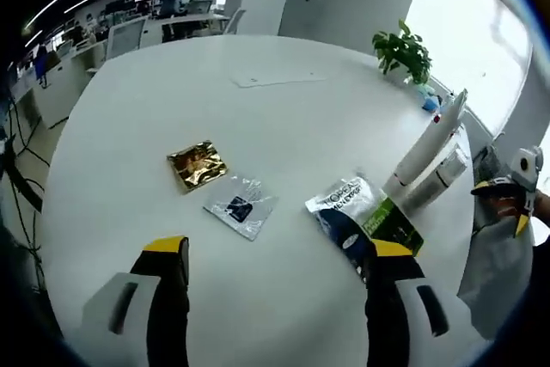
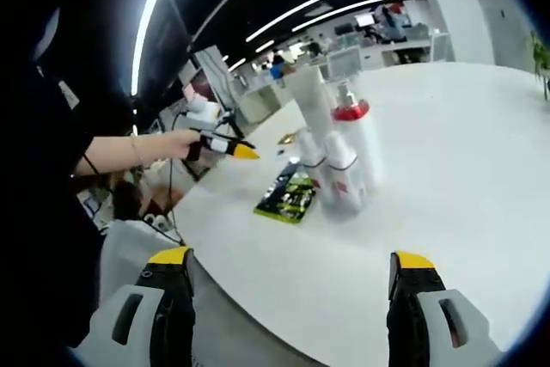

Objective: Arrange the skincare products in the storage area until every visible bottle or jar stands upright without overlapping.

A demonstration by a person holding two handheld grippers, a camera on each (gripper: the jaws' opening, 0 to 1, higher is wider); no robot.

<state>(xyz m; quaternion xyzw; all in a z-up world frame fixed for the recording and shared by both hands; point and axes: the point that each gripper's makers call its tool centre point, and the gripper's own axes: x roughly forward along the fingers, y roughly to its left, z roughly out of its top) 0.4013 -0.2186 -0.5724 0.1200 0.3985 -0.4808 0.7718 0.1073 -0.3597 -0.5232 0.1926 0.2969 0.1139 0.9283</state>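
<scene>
The bottles (image 2: pixel 335 148) stand clustered upright on the white table (image 2: pixel 464 152), ahead of the right gripper (image 2: pixel 288 298), which is nearer. In the left gripper view they sit far right of the left gripper (image 1: pixel 279 290). Both grippers are spread wide, holding nothing.

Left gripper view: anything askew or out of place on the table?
Yes. The white bottles look tipped over by the right edge of the round white table, though the view's tilt leaves that unsure. Three flat sachets lie loose: a gold one, a clear one, and a silver-green one beside the bottles.
</scene>
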